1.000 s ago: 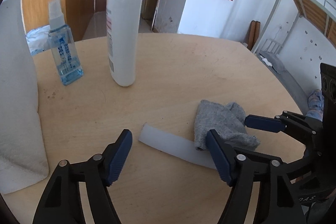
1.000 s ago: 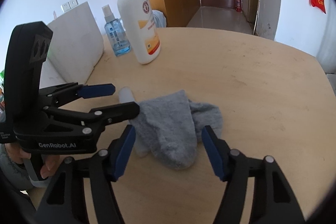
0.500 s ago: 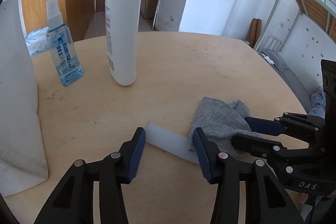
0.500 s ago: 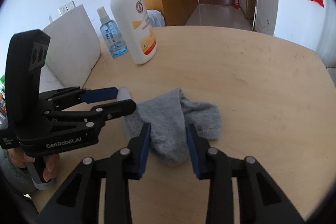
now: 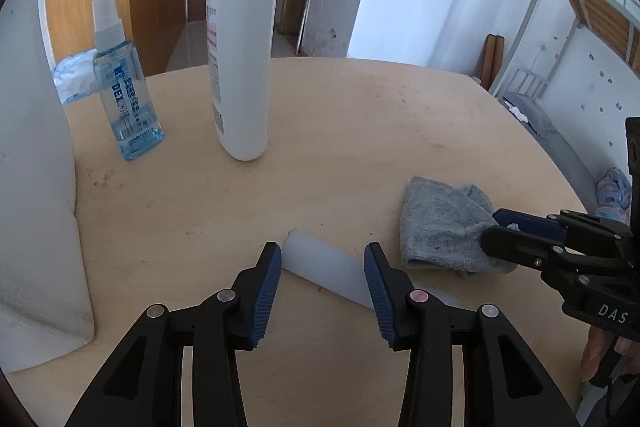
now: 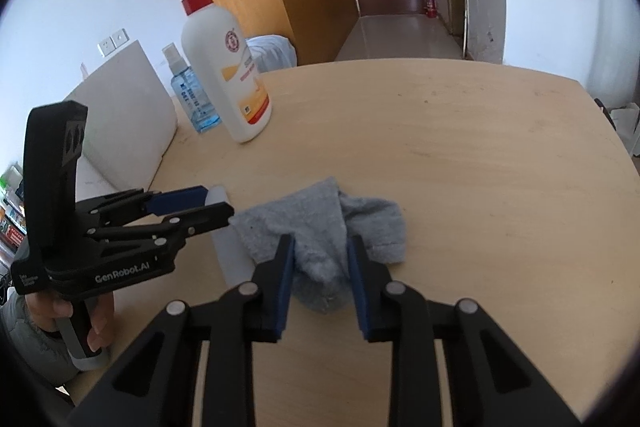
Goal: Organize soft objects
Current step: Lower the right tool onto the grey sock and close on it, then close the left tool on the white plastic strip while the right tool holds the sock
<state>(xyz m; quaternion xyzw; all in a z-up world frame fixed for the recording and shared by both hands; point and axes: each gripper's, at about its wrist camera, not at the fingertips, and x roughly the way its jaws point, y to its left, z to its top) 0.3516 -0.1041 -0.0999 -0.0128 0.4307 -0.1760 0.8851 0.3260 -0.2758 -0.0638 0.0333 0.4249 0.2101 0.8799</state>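
A crumpled grey sock (image 6: 320, 227) lies on the pale wooden desk (image 6: 460, 147), near the front edge and a little right of centre. Touching its left side is a translucent white strip (image 5: 324, 267), flat on the desk and angled away from me.

My right gripper (image 6: 320, 267) points down at the sock. Its blue-padded jaws have just been closing and now squeeze a bunched fold of the sock's near end between them, so I judge this a grip taken ready to lift the sock. From the left wrist view the same gripper's tips sit on the sock's right side (image 5: 520, 227).

My left gripper (image 5: 322, 269) straddles the white strip. Its jaws have just narrowed too and stand part way apart, one on each side of the strip. I cannot tell whether the pads press on it or only frame it. Holding the strip down while the sock is pulled off would make sense, since the two overlap. A hand (image 6: 80, 323) grasps this gripper's handle at the left edge.

Further back on the desk stand a tall white pump bottle (image 6: 228, 75) with a red top and a small blue spray bottle (image 5: 124, 95) just beside it. A white foam block (image 5: 36, 167) leans at the far left.
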